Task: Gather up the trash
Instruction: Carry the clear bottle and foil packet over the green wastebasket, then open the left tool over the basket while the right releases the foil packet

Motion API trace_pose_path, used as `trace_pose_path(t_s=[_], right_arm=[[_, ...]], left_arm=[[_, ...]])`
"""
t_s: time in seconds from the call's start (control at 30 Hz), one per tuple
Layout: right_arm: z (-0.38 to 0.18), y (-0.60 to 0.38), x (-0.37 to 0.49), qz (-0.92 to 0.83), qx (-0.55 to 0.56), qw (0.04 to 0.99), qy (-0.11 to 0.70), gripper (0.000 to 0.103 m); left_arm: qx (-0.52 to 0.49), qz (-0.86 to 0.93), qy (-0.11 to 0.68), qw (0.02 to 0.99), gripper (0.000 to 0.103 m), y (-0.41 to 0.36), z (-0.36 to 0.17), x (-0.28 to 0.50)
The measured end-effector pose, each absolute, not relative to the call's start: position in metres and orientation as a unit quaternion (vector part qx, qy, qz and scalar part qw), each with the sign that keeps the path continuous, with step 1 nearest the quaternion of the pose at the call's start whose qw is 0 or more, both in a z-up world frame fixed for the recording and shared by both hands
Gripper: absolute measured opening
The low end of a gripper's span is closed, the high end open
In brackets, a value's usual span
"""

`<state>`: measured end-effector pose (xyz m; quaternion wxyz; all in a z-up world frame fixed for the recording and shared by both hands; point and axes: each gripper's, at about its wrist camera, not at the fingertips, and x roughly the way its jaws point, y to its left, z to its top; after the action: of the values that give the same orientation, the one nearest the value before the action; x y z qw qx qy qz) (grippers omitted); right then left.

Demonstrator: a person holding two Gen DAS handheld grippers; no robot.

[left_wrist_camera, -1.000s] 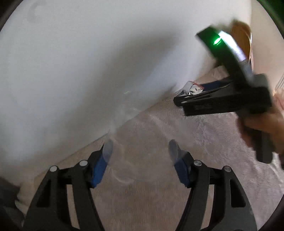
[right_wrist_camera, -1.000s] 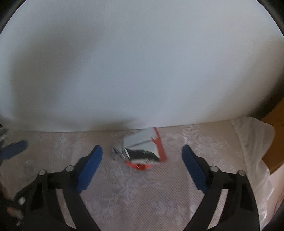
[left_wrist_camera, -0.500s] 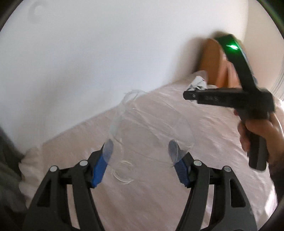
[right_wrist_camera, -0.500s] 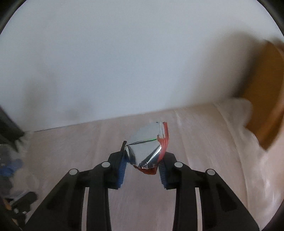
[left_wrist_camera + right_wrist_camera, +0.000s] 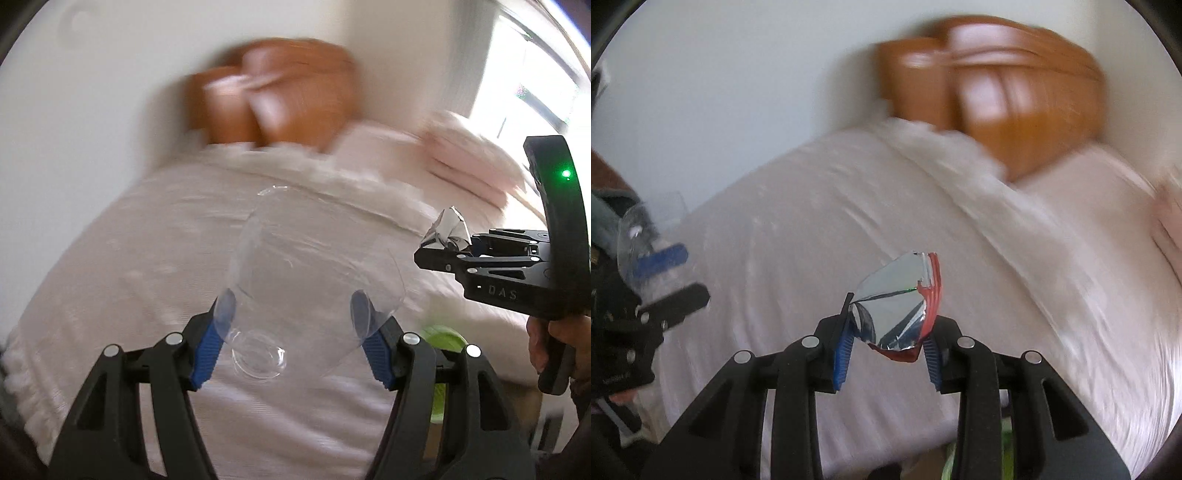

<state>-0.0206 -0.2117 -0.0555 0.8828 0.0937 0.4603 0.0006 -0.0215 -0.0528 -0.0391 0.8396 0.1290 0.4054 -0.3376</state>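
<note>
My left gripper (image 5: 291, 314) holds a clear plastic cup (image 5: 314, 280) between its blue pads, jaws about half spread to the cup's width, the cup's base toward the camera and its mouth pointing away over the bed (image 5: 147, 229). The cup is lifted clear of the pale bedspread.

My right gripper (image 5: 888, 345) has just been closing, and its pads now clamp a crumpled foil wrapper (image 5: 897, 299), silver inside with a red edge, which sticks up out of the narrow jaws. In the left wrist view I see the same gripper from the side at the right edge, the wrapper's silver crumple poking from its tip, and a hand (image 5: 561, 339) around its grip with a green light lit on the frame above.

Both pieces of trash are in the air above the bed. Behind it stands an orange wooden headboard (image 5: 997, 85), heavily blurred, against a white wall (image 5: 720, 92). Pale pink pillows (image 5: 472, 158) lie near the window side. Something lime green (image 5: 443, 336) shows just past my left gripper's right finger; I cannot tell what it is.
</note>
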Motion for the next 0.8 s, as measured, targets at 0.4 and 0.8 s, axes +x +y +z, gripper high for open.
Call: trace_pose_path(t_s=[0.4, 0.8], right_arm=[[-0.059, -0.34, -0.248, -0.275, 0.225, 0.839, 0.412, 0.035], [-0.075, -0.419, -0.376, -0.357, 0.277, 0.801, 0.392, 0.036]], left_arm=[[0.251, -0.58, 0.367, 0.682, 0.063, -0.26, -0.055, -0.173], [0.296, -0.63, 0.359, 0.622, 0.063, -0.347, -0.079, -0.248]])
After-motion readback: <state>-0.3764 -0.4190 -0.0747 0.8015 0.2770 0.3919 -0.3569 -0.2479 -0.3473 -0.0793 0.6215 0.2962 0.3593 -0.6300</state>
